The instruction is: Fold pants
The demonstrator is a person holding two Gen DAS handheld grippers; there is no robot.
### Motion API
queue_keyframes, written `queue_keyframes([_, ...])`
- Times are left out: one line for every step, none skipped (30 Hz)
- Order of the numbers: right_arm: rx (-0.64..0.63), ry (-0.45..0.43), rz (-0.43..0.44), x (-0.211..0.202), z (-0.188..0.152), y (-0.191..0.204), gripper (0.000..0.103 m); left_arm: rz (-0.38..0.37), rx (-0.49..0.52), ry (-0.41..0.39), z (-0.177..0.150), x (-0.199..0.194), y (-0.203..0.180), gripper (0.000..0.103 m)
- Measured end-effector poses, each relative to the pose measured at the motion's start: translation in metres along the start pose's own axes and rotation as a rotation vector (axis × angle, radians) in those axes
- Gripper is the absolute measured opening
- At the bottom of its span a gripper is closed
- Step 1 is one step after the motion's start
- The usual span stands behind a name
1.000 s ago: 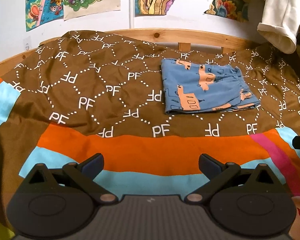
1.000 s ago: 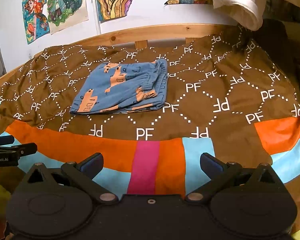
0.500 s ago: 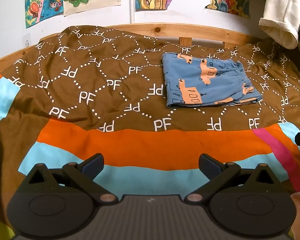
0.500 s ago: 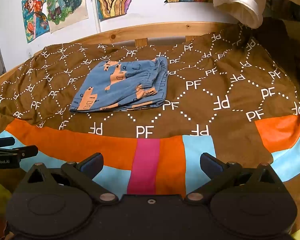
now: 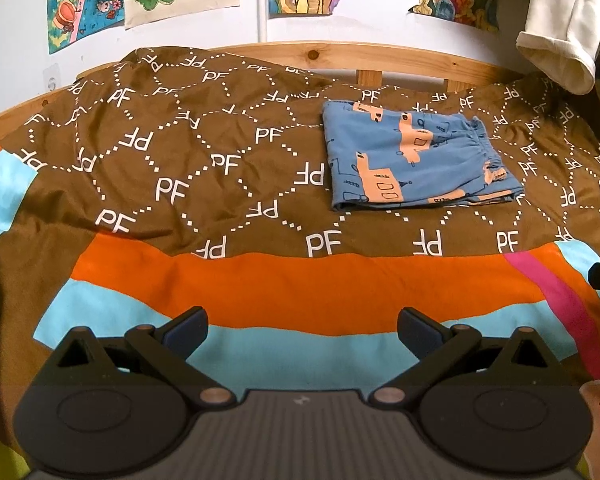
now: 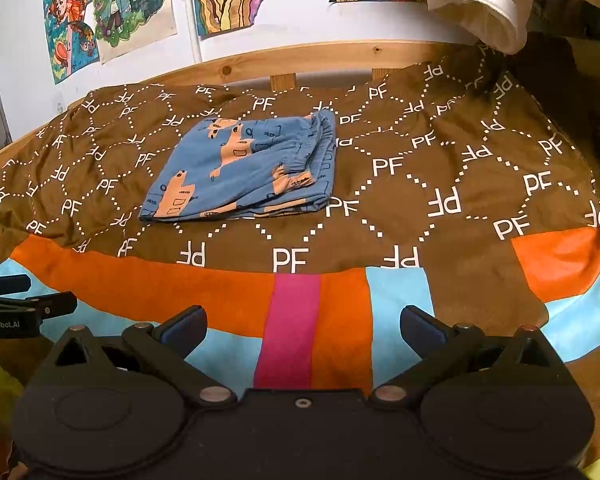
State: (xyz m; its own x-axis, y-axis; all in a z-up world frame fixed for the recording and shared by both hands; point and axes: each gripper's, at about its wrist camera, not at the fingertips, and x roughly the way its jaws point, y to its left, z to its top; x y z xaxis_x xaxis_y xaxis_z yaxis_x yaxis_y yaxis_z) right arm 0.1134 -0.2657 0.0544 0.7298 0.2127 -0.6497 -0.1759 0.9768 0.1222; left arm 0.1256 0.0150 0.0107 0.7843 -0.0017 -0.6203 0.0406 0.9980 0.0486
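Left wrist view shows my left gripper (image 5: 302, 330) low over the near edge of the bed, its two black fingers spread wide with nothing between them. Beyond it, on the brown bedspread with white dotted diamonds (image 5: 188, 152), lies the pair of blue cotton pants printed with peach vehicles (image 5: 416, 160). They sit toward the far edge of the bed, right of centre in this view, well apart from both grippers.

From the right wrist view, my right gripper (image 6: 302, 330) hangs just as low, jaws wide and empty. The pants (image 6: 244, 170) show as a compact rectangle, several layers stacked, with the gathered elastic waistband lying along the right side. A little of the left gripper's black body pokes in at the left edge.

I judge the folding essentially done: the bundle lies flat and squared, and neither gripper touches it. At most a small tidy of the edges could remain.

Readable writing: the letters "PF" repeat in white all over the bedspread, some mirrored. "GenRobot.AI" is printed on the left gripper's body in the right wrist view. Colourful cartoon posters (image 6: 108, 12) hang on the white wall behind the pale wooden bed rail (image 6: 340, 56); I can read no text on them.
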Motion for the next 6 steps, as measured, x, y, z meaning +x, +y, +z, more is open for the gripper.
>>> queue_keyframes([0.000,-0.001,0.000,0.0001,0.0005,-0.0002,0.102,0.001,0.001,0.000,-0.0002,-0.0001,-0.0001,0.103])
queue_keyframes([0.001,0.000,0.000,0.0000,0.0000,0.0000,0.102,0.001,0.002,0.000,-0.0003,-0.0002,0.0000,0.103])
queue_keyframes([0.000,0.000,0.001,0.0001,0.0000,0.0000,0.102,-0.001,0.001,0.001,-0.0002,-0.0002,0.0000,0.103])
queue_keyframes([0.000,0.000,0.000,0.0001,0.0005,-0.0002,0.102,-0.004,0.000,0.003,-0.0004,-0.0001,0.0000,0.103])
queue_keyframes([0.000,-0.001,0.000,0.0000,0.0003,-0.0002,0.102,-0.008,-0.001,0.006,-0.0004,0.0002,0.0000,0.103])
queue_keyframes([0.001,-0.001,0.001,0.0000,0.0003,-0.0002,0.102,-0.010,-0.002,0.009,-0.0004,0.0006,-0.0002,0.103])
